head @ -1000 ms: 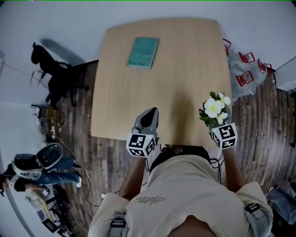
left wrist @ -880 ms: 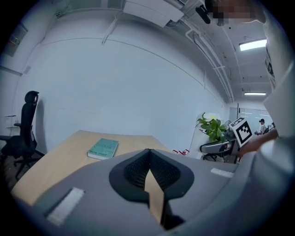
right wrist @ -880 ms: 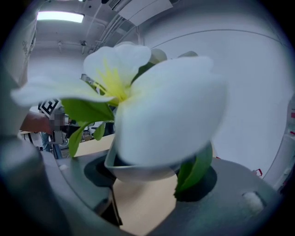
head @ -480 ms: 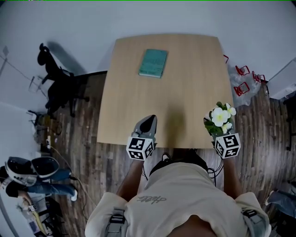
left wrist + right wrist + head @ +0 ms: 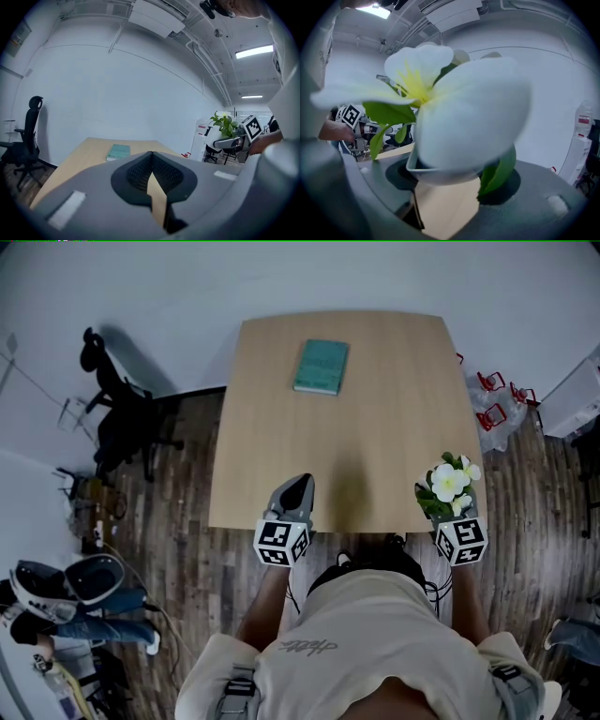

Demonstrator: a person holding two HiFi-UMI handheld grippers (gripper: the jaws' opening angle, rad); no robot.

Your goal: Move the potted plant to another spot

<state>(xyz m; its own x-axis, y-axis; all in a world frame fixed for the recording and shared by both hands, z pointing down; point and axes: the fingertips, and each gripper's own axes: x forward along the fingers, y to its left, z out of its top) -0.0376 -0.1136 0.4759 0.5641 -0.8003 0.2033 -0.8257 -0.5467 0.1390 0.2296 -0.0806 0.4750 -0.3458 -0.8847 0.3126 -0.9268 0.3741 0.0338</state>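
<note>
The potted plant (image 5: 448,486), white flowers and green leaves in a small white pot, hangs over the near right corner of the wooden table (image 5: 375,409). My right gripper (image 5: 450,510) is shut on its pot. In the right gripper view the pot (image 5: 440,172) sits between the jaws and a big white flower (image 5: 459,108) fills the frame. My left gripper (image 5: 295,491) is shut and empty above the table's near edge; its tips meet in the left gripper view (image 5: 151,157), where the plant (image 5: 226,124) shows at far right.
A teal book (image 5: 321,367) lies on the far part of the table. A black office chair (image 5: 122,413) stands on the left. Red-framed items (image 5: 494,399) sit on the floor at right. Another person's legs (image 5: 80,601) show at lower left.
Both grippers have drawn back toward the table's near edge. The plant came with the right gripper and now hangs nearer the near right corner.
</note>
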